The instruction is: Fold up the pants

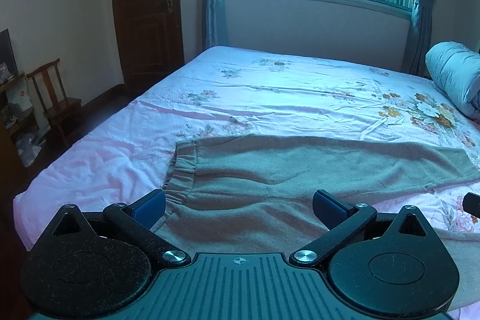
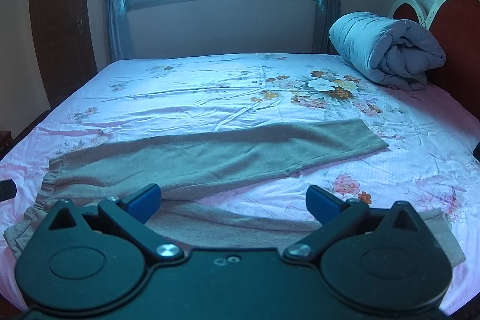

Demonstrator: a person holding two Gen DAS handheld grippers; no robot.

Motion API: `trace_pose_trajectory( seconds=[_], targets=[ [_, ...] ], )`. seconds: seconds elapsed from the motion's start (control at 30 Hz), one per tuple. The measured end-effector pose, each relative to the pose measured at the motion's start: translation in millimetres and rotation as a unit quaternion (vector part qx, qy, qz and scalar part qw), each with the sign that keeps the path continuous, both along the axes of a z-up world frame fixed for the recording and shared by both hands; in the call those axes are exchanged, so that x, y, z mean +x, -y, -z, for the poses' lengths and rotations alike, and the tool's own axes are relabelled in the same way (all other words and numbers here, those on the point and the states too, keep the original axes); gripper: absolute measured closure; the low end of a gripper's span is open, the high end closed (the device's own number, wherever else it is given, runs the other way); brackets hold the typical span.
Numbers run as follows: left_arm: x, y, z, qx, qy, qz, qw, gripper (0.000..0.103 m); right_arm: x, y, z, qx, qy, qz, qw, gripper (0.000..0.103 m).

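Grey-brown pants (image 2: 210,161) (one pair, legs spread apart) lie flat across the lower centre of the floral bed sheet (image 2: 210,98); bare sheet fills mid-frame. Left gripper (image 1: 238,210) and right gripper (image 2: 232,201) hover with fingers wide apart, holding nothing. One rolled quilt (image 2: 387,53) sits upper right.

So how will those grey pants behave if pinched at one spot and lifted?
The pants look like soft fleece lying limp with wrinkles, so they would probably sag and drape. The gathered waistband seems thicker, likely a firmer grip. Both grippers are open.
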State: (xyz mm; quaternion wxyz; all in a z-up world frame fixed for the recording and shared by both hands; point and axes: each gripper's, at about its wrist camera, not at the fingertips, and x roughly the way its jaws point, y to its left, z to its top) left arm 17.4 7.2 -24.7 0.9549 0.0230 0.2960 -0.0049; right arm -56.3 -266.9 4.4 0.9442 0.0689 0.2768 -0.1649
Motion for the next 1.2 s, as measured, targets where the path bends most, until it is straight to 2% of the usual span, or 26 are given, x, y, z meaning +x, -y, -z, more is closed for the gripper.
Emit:
trace_pose_trajectory(
  seconds=[0.5, 0.87, 1.07, 1.2],
  targets=[
    [18.4, -1.7, 10.1, 0.001, -0.019, 0.004, 0.9998, 0.0, 12.4, 4.1, 7.2, 0.002, -0.018, -0.008, 1.0, 0.006],
    [65.8, -13.8, 24.0, 0.003, -0.044, 0.027, 0.9987, 0.0, 42.6, 12.2, 22.3, 0.033, -0.027, -0.061, 0.997, 0.006],
    [102.0, -20.9, 34.7, 0.028, -0.053, 0.046, 0.9971, 0.0, 72.2, 7.8, 28.5, -0.016, -0.038, -0.104, 0.994, 0.006],
    [129.8, -28.2, 42.1, 0.049, -0.063, 0.059, 0.9951, 0.0, 91.9, 9.0, 32.1, -0.025, -0.043, -0.144, 0.988, 0.006]
  ],
)
